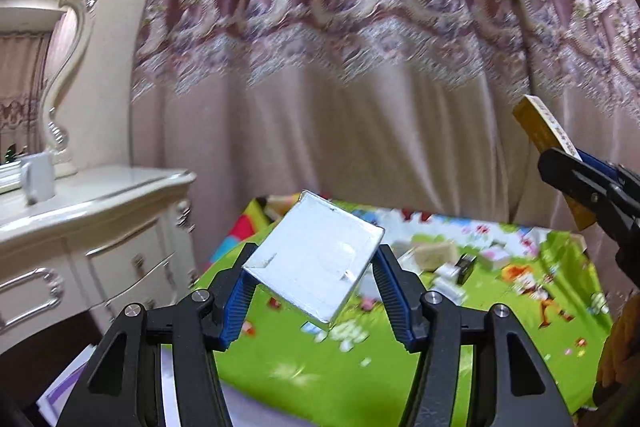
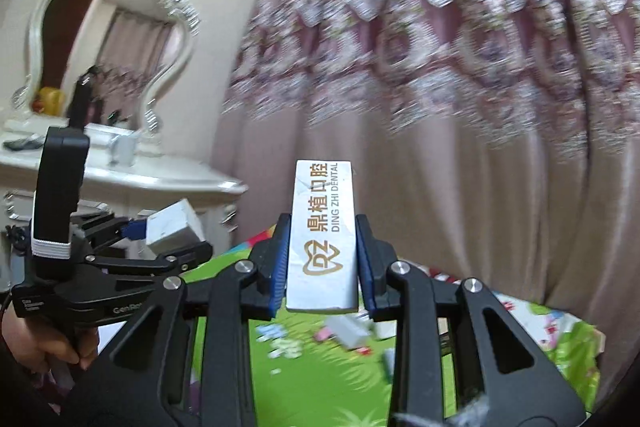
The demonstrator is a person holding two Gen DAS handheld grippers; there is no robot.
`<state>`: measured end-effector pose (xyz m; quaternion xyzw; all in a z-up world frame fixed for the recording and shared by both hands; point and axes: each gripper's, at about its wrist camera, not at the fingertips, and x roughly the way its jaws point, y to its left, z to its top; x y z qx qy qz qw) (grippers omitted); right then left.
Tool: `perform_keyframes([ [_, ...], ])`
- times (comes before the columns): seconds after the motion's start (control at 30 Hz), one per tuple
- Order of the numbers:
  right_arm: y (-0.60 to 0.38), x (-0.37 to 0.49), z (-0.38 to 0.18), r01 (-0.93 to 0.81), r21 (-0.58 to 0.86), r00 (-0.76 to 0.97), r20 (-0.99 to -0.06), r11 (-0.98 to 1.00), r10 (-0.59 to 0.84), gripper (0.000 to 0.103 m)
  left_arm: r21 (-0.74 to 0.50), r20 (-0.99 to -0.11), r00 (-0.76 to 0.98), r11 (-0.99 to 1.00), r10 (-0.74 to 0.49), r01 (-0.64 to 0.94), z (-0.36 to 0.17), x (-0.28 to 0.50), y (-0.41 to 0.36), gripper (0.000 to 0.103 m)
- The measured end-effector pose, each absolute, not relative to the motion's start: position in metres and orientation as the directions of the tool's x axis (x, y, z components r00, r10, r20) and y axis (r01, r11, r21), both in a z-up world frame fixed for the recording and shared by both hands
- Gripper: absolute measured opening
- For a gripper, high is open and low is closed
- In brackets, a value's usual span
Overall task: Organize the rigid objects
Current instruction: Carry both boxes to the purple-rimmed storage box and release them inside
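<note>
Above the green cartoon-print mat (image 1: pixel 400 379), both loads raised. Left gripper (image 1: pixel 316 287) clamped on tilted silver box (image 1: pixel 316 259). Right gripper (image 2: pixel 323 267) clamped on upright Ding Zhi Dental box (image 2: pixel 323 227).

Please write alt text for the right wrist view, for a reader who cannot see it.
The right gripper holds a narrow white box printed "DING ZHI DENTAL" upright above a green mat. At left, the left gripper holds a silver box, before pink curtains.

Pink lace-trimmed curtain (image 1: pixel 360 67) behind; white dresser (image 1: pixel 92 227) left, ornate mirror (image 2: pixel 108 39) and mug (image 1: pixel 38 181) on it.
</note>
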<state>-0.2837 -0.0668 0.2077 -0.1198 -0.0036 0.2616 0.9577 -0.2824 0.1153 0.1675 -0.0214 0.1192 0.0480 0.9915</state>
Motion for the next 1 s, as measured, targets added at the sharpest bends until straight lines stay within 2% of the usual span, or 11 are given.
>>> perform_keyframes([
  [0.27,-0.008,-0.284,0.183,-0.672,-0.244,0.741,-0.215,0.699,0.637,0.034,-0.049,-0.342,0.922,0.977,0.181,-0.210,0.133,-0.305,0.159,0.059],
  [0.6,0.056,-0.303,0.153,-0.798,-0.316,0.600,-0.346,0.513,0.721,0.034,-0.095,-0.442,0.853,0.931,0.279,-0.354,0.096,-0.334,0.214,0.059],
  [0.77,0.087,-0.306,0.132,-0.850,-0.329,0.525,-0.450,0.412,0.723,0.034,-0.099,-0.497,0.813,0.911,0.303,-0.400,0.078,-0.339,0.231,0.059],
  [1.0,0.123,-0.303,0.082,-0.906,-0.297,0.423,-0.625,0.302,0.656,0.034,-0.079,-0.634,0.710,0.887,0.308,-0.455,0.042,-0.334,0.254,0.059],
])
